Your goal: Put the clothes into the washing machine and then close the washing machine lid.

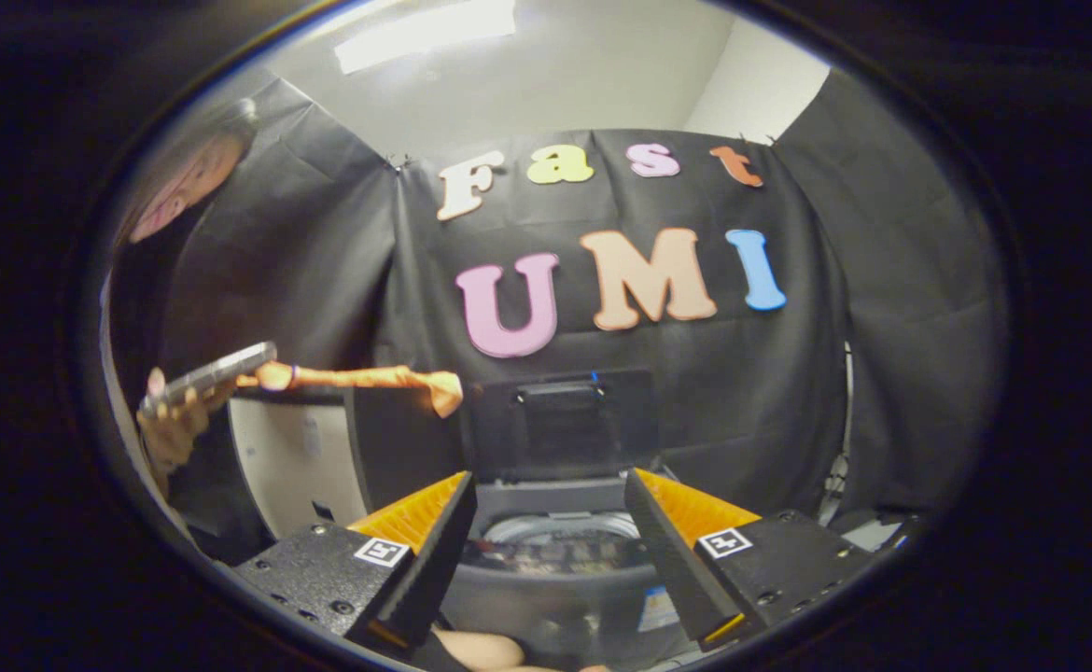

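Black cloth wall point(882, 308) wraps the booth on all sides behind the machine, pale ceiling above it.

Top-loading washing machine point(560, 597) sits straight ahead of the fingers, dark grey body, low between them. Its lid point(560, 425) is up, standing about upright against the back wall, hinged at the machine's rear edge. The drum opening point(555, 541) is exposed just beyond the fingertips; a pale ring rims it and something dark and speckled lies inside, too small and dim to call clothes for sure. Small blue-and-white sticker point(660, 609) on the machine's front face, unreadable.

Pale cabinet panel point(289, 462) stands left of the machine, with a dark slab between the two.

Gripper point(551, 509): jaws wide apart, nothing between them, no contact with anything. Fingers point(439, 551) are black wedges with orange ribbed inner pads, each with a square marker tag on its black base. Both tips flank the drum opening, hovering above the machine's front rim.

Person at far left edge of the booth: a hand point(168, 429) holds a phone point(210, 373) level, screen side not visible.

Orange cloth point(369, 378) stretches out flat from beside that hand toward the lid's left corner, lying along the top edge of the cabinet, its far end drooping in a point. Thin purple band around it near the hand end. It is outside the machine, well left of the fingers.

A pale rounded shape point(476, 649) shows at the very bottom between the finger bases; cannot tell what it is.
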The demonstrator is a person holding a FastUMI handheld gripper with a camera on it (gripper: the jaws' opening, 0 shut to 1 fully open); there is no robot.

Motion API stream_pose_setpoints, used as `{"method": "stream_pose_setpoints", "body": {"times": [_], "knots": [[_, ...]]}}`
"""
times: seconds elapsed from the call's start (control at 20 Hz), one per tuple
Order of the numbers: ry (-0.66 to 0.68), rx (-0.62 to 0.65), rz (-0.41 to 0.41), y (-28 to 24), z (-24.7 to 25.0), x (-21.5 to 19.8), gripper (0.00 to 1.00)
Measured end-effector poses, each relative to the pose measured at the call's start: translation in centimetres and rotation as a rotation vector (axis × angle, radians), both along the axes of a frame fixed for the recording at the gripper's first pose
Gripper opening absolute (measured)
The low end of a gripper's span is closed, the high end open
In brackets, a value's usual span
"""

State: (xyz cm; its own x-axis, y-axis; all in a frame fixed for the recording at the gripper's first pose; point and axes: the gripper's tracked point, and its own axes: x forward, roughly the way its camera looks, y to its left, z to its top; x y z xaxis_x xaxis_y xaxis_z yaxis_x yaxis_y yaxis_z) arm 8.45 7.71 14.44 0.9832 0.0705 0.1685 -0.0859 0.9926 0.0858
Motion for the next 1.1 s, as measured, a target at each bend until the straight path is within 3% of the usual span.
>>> {"method": "stream_pose_setpoints", "body": {"times": [0.2, 0.5, 0.9, 1.1], "knots": [[0.007, 0.030, 0.128, 6.7, 7.7, 5.0, 0.97], [0.039, -0.051, 0.266, 17.6, 14.8, 12.0, 0.97], [0.188, -0.153, 0.412, 30.2, 15.6, 19.4, 0.97], [0.329, -0.215, 0.416, 33.3, 12.8, 22.4, 0.97]]}}
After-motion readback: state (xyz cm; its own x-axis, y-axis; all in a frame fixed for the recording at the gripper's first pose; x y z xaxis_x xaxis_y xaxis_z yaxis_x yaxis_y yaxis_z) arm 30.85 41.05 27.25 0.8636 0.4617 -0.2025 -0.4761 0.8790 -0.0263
